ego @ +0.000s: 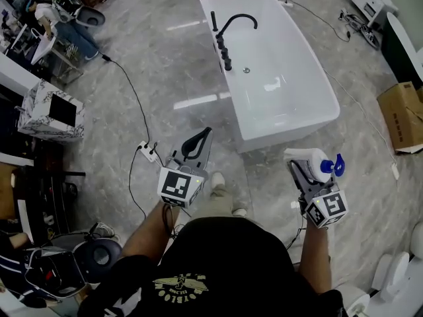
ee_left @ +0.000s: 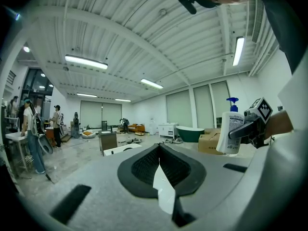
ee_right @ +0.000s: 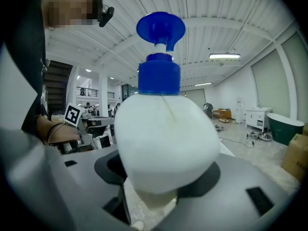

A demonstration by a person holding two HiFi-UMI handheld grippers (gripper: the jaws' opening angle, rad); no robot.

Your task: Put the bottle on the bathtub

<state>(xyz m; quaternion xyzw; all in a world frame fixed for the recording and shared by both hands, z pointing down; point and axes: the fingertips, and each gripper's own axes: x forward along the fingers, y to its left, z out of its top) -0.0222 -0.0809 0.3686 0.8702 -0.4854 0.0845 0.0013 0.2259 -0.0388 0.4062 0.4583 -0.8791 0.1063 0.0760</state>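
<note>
The white bathtub (ego: 301,104) with a black faucet (ego: 228,35) stands on the floor ahead of me. My right gripper (ego: 305,168) is shut on a white bottle (ego: 313,160) with a blue pump (ego: 336,166), held in the air to the near right of the tub. In the right gripper view the bottle (ee_right: 163,143) fills the middle between the jaws, its pump (ee_right: 160,30) on top. My left gripper (ego: 206,134) is shut and holds nothing, near the tub's near-left corner. The left gripper view shows its jaws pressed together and the bottle (ee_left: 231,131) off to the right.
A power strip (ego: 149,152) with a black cable (ego: 135,101) lies on the marble floor left of the tub. A cardboard box (ego: 402,114) sits at the right. A marble-patterned cabinet (ego: 49,111) stands at the left. White fixtures (ego: 396,276) are at the bottom right.
</note>
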